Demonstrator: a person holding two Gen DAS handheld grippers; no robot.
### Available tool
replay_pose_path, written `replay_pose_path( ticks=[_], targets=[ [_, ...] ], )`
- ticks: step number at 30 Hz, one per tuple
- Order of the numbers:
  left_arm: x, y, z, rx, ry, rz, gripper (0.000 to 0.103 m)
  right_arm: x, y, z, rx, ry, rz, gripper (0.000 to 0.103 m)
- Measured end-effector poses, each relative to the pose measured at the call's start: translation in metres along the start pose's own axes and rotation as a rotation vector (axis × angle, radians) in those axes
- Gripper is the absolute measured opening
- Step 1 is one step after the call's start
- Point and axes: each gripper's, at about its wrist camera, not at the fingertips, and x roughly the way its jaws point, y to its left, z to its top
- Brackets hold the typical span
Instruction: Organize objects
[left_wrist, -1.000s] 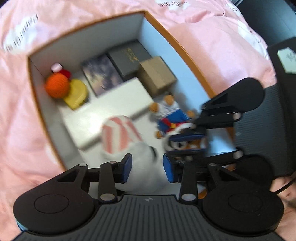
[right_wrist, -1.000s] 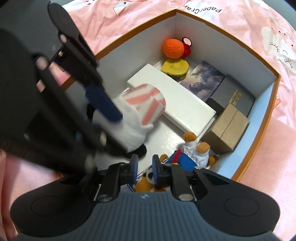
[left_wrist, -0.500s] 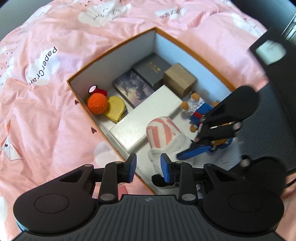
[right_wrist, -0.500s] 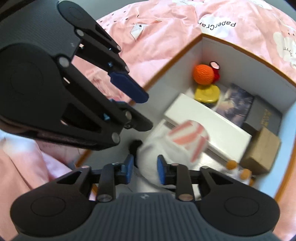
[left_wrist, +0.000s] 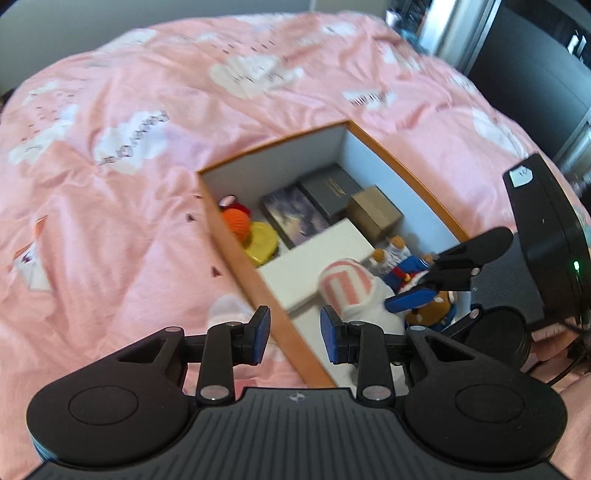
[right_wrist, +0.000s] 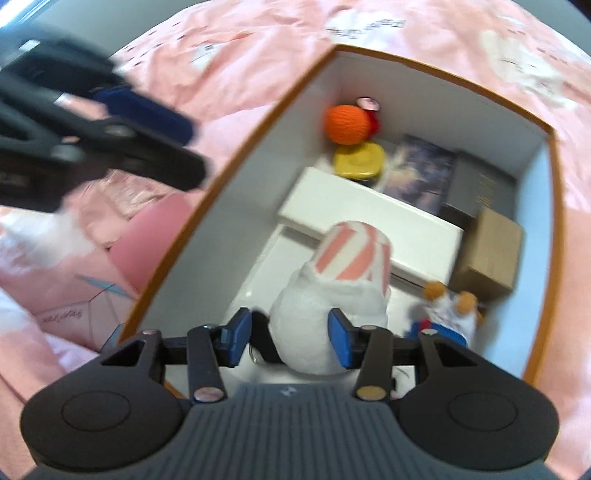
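1. The step in hand seems to be the putting down of the white plush toy with the pink-striped cap inside the orange-edged cardboard box with white walls, which lies on the pink bed cover with cloud prints.
2. The toy stands near the front of the box, beside the long white flat box and the small bear figures in blue clothes.
3. The right gripper has its jaws opening; the toy's white body is between them, and the left pad is clear of it.
4. The left gripper is narrow and holds nothing; it hangs over the near rim of the box.
5. I judge that the next move is to draw the right gripper up without tipping the toy.
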Motion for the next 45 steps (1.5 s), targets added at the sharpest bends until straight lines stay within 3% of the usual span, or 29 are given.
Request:
replay_pose_path(
  ticks=[2, 4, 5, 7, 11, 14, 18, 21, 27, 31, 33, 38, 42, 45],
  targets=[
    [-0.004, 0.006, -0.008, -0.039, -0.026, 0.020, 0.036, 0.000, 0.001, -0.003, 0.016, -0.019, -0.031, 0.065],
    [-0.007, 0.012, -0.018, -0.070, -0.036, 0.061, 0.036, 0.006, 0.009, -0.007, -0.014, -0.022, -0.153, 0.080],
    [-0.006, 0.015, -0.024, -0.090, -0.033, 0.077, 0.036, 0.012, 0.009, -0.010, -0.007, -0.006, -0.184, 0.078],
    [-0.004, 0.023, -0.036, -0.131, -0.023, 0.095, 0.036, 0.023, 0.003, -0.015, 0.050, 0.026, -0.130, 0.071],
    [-0.002, 0.041, -0.058, -0.231, -0.008, 0.112, 0.036, 0.025, 0.003, -0.016, 0.061, 0.003, -0.149, 0.069],
    [-0.011, 0.043, -0.066, -0.262, -0.047, 0.063, 0.036, 0.018, -0.009, -0.016, 0.153, -0.010, -0.085, 0.064],
    [-0.032, 0.024, -0.054, -0.177, -0.126, -0.031, 0.036, 0.003, -0.036, -0.022, 0.348, -0.035, 0.034, 0.061],
    [-0.034, 0.000, -0.037, -0.039, -0.138, -0.068, 0.036, -0.008, -0.055, -0.030, 0.469, -0.067, 0.109, 0.059],
    [0.010, -0.048, -0.017, 0.223, -0.005, -0.095, 0.036, -0.009, -0.078, -0.041, 0.683, -0.103, 0.260, 0.059],
    [0.037, -0.061, -0.018, 0.242, 0.048, -0.125, 0.035, 0.006, -0.081, -0.043, 0.761, -0.083, 0.323, 0.060],
    [0.045, -0.061, -0.017, 0.215, 0.059, -0.137, 0.034, 0.013, -0.083, -0.043, 0.779, -0.080, 0.331, 0.060],
    [0.055, -0.060, -0.016, 0.162, 0.088, -0.139, 0.010, 0.017, -0.085, -0.047, 0.783, -0.069, 0.318, 0.061],
    [0.047, -0.069, -0.013, 0.230, 0.091, -0.095, 0.006, 0.011, -0.084, -0.047, 0.725, -0.079, 0.289, 0.065],
    [0.042, -0.073, -0.009, 0.290, 0.114, -0.050, 0.006, -0.010, -0.076, -0.041, 0.587, -0.125, 0.189, 0.066]
  ],
)
